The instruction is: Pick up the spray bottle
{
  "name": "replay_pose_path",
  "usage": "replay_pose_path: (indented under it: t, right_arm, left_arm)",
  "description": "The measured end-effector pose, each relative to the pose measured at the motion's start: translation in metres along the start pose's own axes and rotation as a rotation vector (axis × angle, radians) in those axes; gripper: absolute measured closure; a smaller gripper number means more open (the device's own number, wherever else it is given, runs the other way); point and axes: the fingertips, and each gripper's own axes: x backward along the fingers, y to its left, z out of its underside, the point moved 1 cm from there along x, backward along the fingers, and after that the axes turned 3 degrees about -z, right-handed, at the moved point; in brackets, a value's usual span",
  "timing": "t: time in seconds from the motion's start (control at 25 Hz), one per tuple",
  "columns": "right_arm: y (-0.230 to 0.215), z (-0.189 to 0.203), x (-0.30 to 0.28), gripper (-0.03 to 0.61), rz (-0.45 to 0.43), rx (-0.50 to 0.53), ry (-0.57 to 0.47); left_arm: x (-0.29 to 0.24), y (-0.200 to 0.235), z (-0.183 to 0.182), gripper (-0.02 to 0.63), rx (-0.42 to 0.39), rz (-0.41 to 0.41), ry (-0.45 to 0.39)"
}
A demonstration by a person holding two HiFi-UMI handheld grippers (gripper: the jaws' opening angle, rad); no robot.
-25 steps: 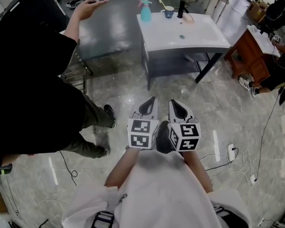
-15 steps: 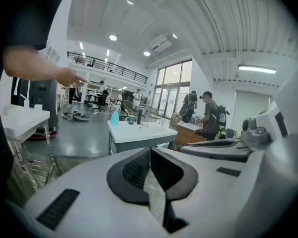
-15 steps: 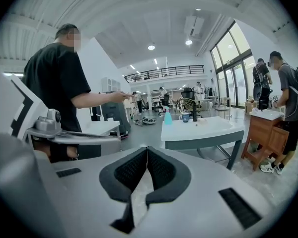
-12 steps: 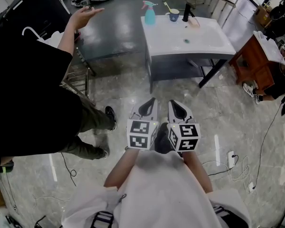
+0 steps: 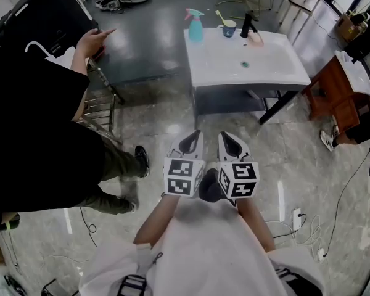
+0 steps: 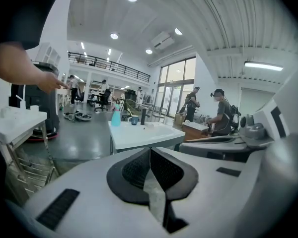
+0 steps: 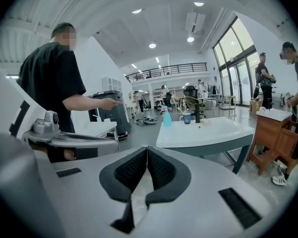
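White basin table [image 5: 259, 73] stood on glossy tiled floor [image 5: 154, 113]. Spray bottle [image 5: 195, 26] stood upright at its far left corner, near a cup [image 5: 229, 28]. Left gripper [image 5: 197, 134] and right gripper [image 5: 223, 134] were both closed and empty, well apart from the table. Bystander in black [image 5: 37, 122] was cut off at the left edge of the head view.

Head view: above the person, looking steeply down, left gripper [image 5: 194, 137] and right gripper [image 5: 229, 137] close below. Gripper views: each low behind its own jaws, facing roughly level. All three share the white rectangular sink-top table [image 5: 234, 60] [image 6: 139, 135] [image 7: 203, 133], well ahead.
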Motion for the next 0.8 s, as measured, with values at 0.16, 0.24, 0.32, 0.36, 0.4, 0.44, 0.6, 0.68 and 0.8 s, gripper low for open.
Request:
replay_pose_path:
  t: [0.16, 0.24, 0.32, 0.36, 0.4, 0.44, 0.6, 0.68, 0.8]
  right_arm:
    - [-0.015, -0.006, -0.022, 0.551, -0.01, -0.012, 0.007]
    - [-0.022, -0.008, -0.032, 0.551, -0.015, -0.018, 0.013]
    - [-0.03, -0.009, -0.041, 0.551, -0.024, -0.022, 0.02]
    - [-0.033, -0.01, -0.046, 0.551, -0.029, -0.023, 0.024]
    - [-0.037, -0.011, -0.05, 0.551, -0.035, -0.024, 0.027]
    - [-0.042, -0.011, -0.054, 0.551, -0.039, -0.026, 0.03]
    - [-0.061, -0.021, -0.071, 0.551, -0.051, -0.03, 0.032]
    - [-0.07, -0.027, -0.08, 0.551, -0.06, -0.027, 0.027]
    - [-0.083, -0.033, -0.092, 0.551, -0.071, -0.023, 0.026]
  left_arm:
    - [-0.023, 0.005, -0.007, 0.586, 0.001, -0.009, 0.012]
    - [-0.034, 0.008, -0.008, 0.586, 0.005, -0.014, 0.026]
    - [-0.045, 0.011, -0.011, 0.586, 0.009, -0.021, 0.03]
    - [-0.05, 0.012, -0.013, 0.586, 0.011, -0.026, 0.032]
    - [-0.056, 0.012, -0.015, 0.586, 0.012, -0.03, 0.032]
    - [-0.062, 0.012, -0.018, 0.586, 0.012, -0.034, 0.032]
    - [-0.084, 0.012, -0.031, 0.586, 0.009, -0.046, 0.03]
    - [-0.094, 0.013, -0.035, 0.586, 0.013, -0.055, 0.031]
    - [-0.111, 0.013, -0.041, 0.586, 0.017, -0.065, 0.03]
